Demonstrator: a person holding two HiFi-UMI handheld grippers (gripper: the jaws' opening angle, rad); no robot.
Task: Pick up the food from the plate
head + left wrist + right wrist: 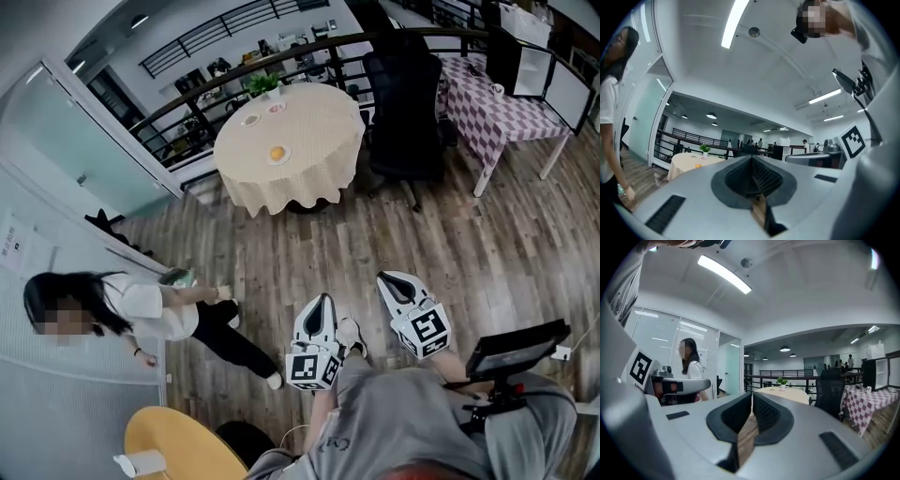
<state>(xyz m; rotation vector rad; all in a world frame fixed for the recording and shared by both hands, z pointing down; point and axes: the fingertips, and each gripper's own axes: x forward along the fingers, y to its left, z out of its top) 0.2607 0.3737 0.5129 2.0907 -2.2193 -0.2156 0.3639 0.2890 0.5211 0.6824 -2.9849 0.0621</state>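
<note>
Still at the approach step, I judge: left gripper point(323, 300) and right gripper point(392, 279), jaws closed on nothing (both held level), are well apart from the orange food point(277, 152) on its plate point(286, 159) on the round tabletop point(319, 131), so the next move calls for nearing it and opening.

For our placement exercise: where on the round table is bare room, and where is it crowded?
Bare: the round table's right half, toward the black chair. Crowded: its far left, two plates and a plant; food plate nearer.

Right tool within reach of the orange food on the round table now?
Probably not: the right tool, shut, is well short; a stretch of wood floor separates it from the orange food.
</note>
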